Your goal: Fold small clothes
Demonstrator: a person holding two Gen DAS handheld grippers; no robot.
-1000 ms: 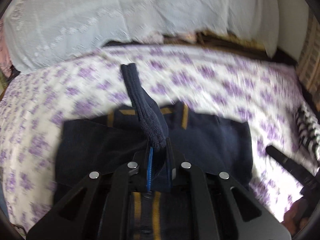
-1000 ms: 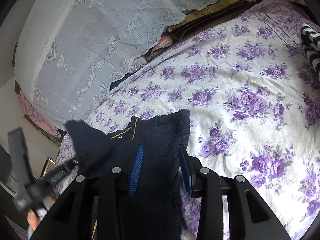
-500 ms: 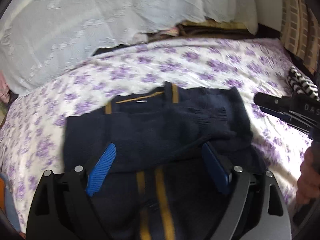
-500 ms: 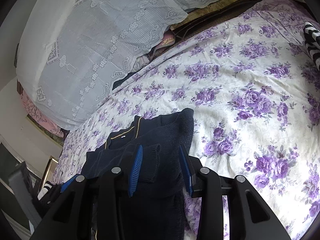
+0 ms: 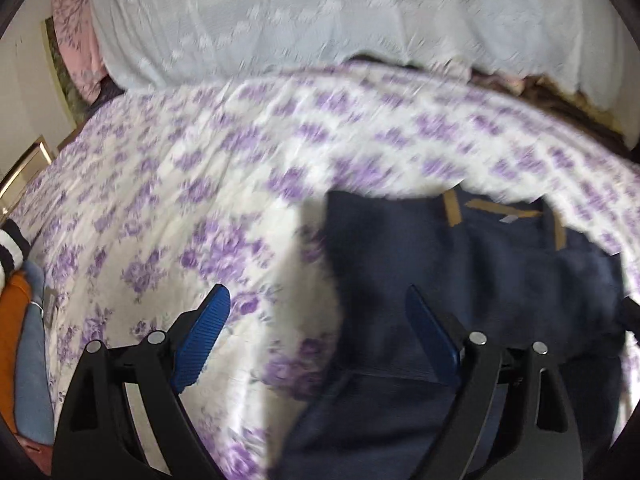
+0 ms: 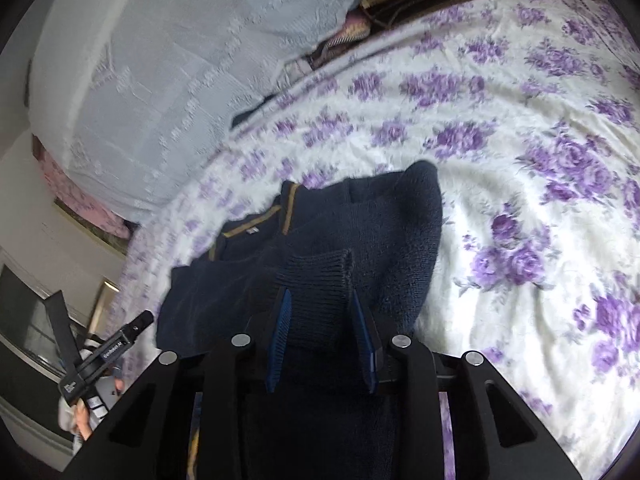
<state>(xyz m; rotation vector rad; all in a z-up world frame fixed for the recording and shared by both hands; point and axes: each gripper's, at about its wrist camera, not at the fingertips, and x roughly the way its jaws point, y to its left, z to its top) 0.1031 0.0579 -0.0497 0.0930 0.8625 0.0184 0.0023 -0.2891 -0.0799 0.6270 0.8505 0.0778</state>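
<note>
A small navy knit cardigan [image 5: 480, 280] with tan trim at the collar lies on the purple-flowered bedsheet [image 5: 180, 200]. Its sleeves are folded in across the body. My left gripper [image 5: 316, 320] is open and empty, hovering over the cardigan's left edge and the sheet. In the right wrist view the cardigan [image 6: 400, 232] lies just ahead, with a ribbed sleeve cuff [image 6: 316, 280] on top. My right gripper [image 6: 320, 320] is open, its blue pads either side of that cuff and not closed on it. The left gripper [image 6: 104, 352] shows at the far left.
White lace-covered pillows [image 5: 320, 20] stand along the head of the bed. Folded orange and blue clothes [image 5: 24, 340] are stacked at the left edge in the left wrist view. Bare flowered sheet [image 6: 540, 200] stretches to the right of the cardigan.
My left gripper let go of the sleeve, opened wide and swung left off the cardigan. The sleeve now lies across the body. My right gripper moved closer to the cuff.
</note>
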